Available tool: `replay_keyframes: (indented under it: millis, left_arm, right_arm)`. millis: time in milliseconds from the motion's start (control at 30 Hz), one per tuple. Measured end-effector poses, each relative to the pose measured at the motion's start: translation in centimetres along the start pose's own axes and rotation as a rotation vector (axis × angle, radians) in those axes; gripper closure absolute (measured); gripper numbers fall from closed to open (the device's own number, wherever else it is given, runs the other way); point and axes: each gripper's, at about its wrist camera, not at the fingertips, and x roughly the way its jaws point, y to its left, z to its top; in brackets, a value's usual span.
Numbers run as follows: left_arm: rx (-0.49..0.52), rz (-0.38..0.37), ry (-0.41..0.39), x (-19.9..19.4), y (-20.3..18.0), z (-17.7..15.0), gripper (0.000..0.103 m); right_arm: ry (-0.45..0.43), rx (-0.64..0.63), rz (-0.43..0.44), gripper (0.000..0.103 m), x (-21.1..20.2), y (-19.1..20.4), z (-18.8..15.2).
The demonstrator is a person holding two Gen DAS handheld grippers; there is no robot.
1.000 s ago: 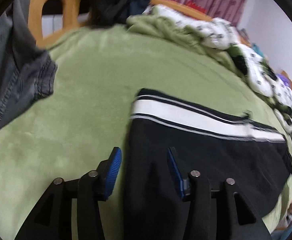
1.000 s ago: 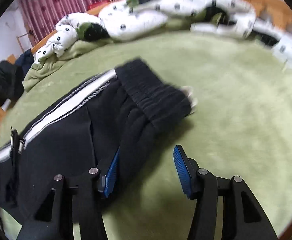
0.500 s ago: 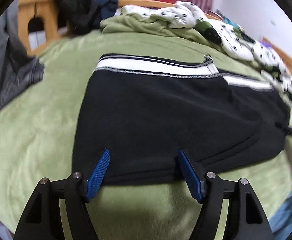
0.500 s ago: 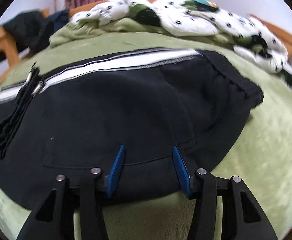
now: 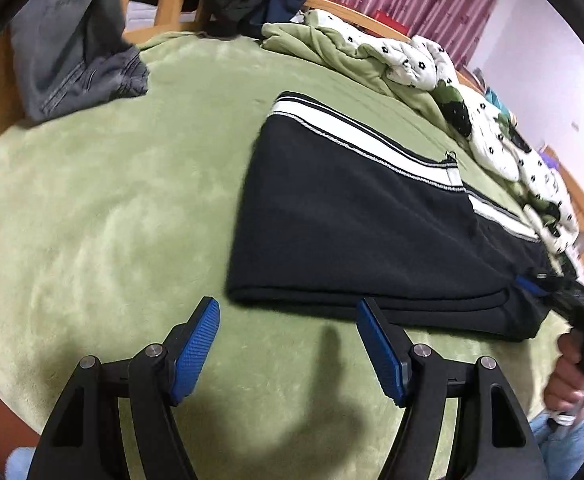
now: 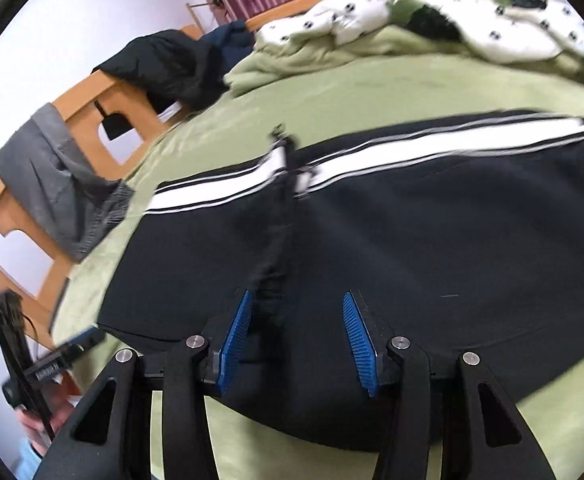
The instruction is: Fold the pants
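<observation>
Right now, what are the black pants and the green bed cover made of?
The black pants look like soft knit fleece: matte and thick, with a woven-looking white stripe. The green bed cover looks like plush fleece: fuzzy, with brushed light and dark patches. Both are guesses from looks.

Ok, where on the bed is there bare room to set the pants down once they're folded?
The widest bare patch of green blanket lies between the black pants and the grey garment by the wooden bed frame. The far edge is crowded with the bunched spotted duvet and dark clothes.
</observation>
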Motion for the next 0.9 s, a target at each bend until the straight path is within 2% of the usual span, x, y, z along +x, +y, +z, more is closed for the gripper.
replay_keyframes:
  millis: [67, 100, 133, 233, 333, 367, 433, 467, 567, 667, 733, 767, 900]
  left_arm:
    - [-0.019, -0.035, -0.001, -0.2, 0.6, 0.0, 0.034]
    - [-0.025, -0.045, 0.002, -0.2, 0.7, 0.1, 0.034]
    - [-0.029, -0.055, 0.006, -0.2, 0.9, 0.2, 0.034]
    - [-0.013, -0.066, -0.009, -0.8, 1.2, 0.4, 0.034]
    - [0.003, -0.076, -0.033, -1.6, 1.9, 0.7, 0.034]
    - [0.0, -0.083, -0.037, -1.7, 2.2, 0.8, 0.034]
    - [-0.012, -0.097, -0.038, -1.4, 2.6, 1.0, 0.034]
    - [-0.018, -0.104, -0.032, -1.0, 2.7, 1.3, 0.034]
    - [-0.03, -0.113, -0.01, -0.1, 2.8, 1.7, 0.034]
    - [-0.033, -0.155, 0.023, 1.0, 2.9, 2.0, 0.034]
    - [-0.055, -0.189, 0.051, 2.2, 3.1, 1.9, 0.034]
    - [-0.073, -0.199, 0.052, 2.8, 3.2, 1.9, 0.033]
    - [-0.117, -0.235, 0.034, 3.3, 3.2, 2.2, 0.033]
  right_arm:
    - [0.025, 0.021, -0.035, 0.057, 1.7, 0.5, -0.1]
    - [0.046, 0.036, -0.032, 0.072, 2.6, 0.1, -0.4]
    - [0.079, 0.047, 0.01, 0.086, 3.4, 0.1, -0.7]
    - [0.016, 0.035, 0.012, 0.09, 1.6, 0.1, -0.4]
    - [-0.03, 0.119, 0.101, 0.09, -0.7, -0.7, -1.5]
    - [-0.023, 0.122, 0.09, 0.09, -0.6, -0.6, -2.3]
    - [0.01, 0.05, 0.006, 0.09, 1.2, 0.5, -3.2]
    - [-0.007, -0.008, -0.047, 0.09, 1.8, 1.4, -3.6]
    - [-0.024, -0.098, -0.129, 0.085, 1.8, 3.6, -2.8]
    - [-0.07, -0.132, -0.136, 0.084, 0.9, 4.3, -2.6]
    - [-0.035, -0.147, -0.16, 0.082, 2.0, 4.1, -2.8]
    - [-0.019, -0.154, -0.169, 0.081, 3.0, 3.9, -3.0]
    - [-0.034, -0.215, -0.187, 0.076, 2.6, 4.5, -3.1]
